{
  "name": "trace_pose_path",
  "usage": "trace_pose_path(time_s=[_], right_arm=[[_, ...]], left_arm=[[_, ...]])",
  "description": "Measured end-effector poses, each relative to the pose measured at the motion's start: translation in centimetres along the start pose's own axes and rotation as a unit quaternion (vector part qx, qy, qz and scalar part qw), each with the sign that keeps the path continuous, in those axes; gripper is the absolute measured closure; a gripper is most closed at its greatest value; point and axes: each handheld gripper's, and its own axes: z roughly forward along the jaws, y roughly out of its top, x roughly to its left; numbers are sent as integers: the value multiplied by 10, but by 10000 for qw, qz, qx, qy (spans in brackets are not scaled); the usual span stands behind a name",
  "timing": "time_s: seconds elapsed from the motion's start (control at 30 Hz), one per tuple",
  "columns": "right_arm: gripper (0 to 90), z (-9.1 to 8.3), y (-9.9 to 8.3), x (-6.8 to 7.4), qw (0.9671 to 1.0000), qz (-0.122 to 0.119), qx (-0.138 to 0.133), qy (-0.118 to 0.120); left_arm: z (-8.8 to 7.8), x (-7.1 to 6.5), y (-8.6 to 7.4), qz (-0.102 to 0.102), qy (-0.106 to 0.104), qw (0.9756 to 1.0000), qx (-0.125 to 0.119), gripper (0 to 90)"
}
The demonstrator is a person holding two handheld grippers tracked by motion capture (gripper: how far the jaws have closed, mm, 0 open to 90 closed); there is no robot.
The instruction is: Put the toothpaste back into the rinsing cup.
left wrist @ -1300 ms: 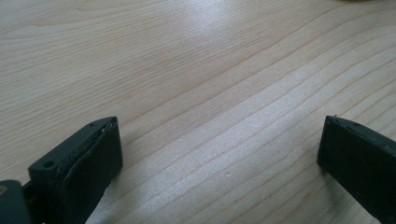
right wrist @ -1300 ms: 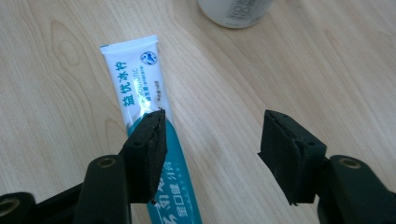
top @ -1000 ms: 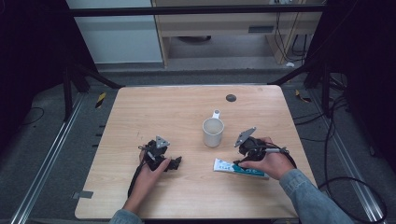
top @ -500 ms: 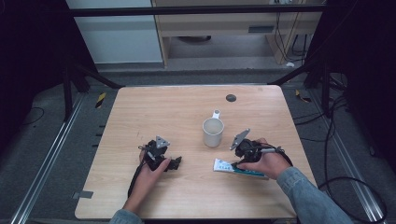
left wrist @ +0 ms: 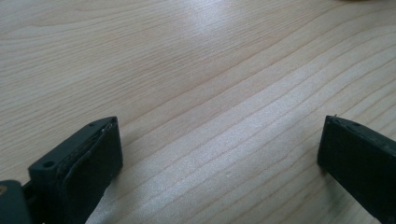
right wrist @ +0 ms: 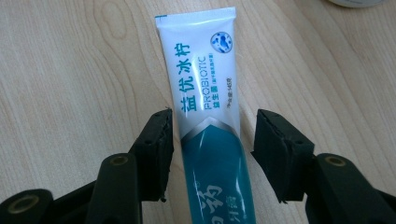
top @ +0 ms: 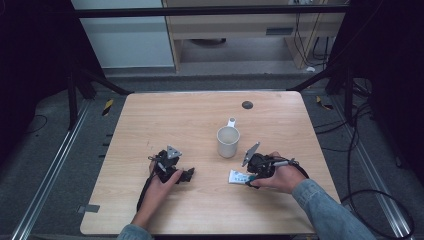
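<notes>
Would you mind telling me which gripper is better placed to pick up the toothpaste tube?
Right. The right gripper already straddles the tube, one pad touching it and a slight gap at the other. The left gripper stands open over bare table, well away from it.

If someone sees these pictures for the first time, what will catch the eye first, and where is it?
First comes the white and teal toothpaste tube, lying flat near the table's front right, with the right gripper straddling it, its fingers close beside the tube with narrow gaps showing. Next is the white mug, upright at the middle of the wooden table. At front left, the left gripper stands open over bare wood.
</notes>
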Motion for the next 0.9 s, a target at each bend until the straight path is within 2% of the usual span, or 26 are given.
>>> trace_pose_path(time_s=[0.17,0.7,0.9], right_arm=[[490,4,2,-1,9999,7,113,62],[515,8,3,-3,9996,34,221,192],[524,10,3,-5,9993,-52,279,237]], left_arm=[[0,0,0,2,-3,10000,-4,0],[0,0,0,3,-4,10000,-2,0],[0,0,0,-1,-3,10000,-6,0]])
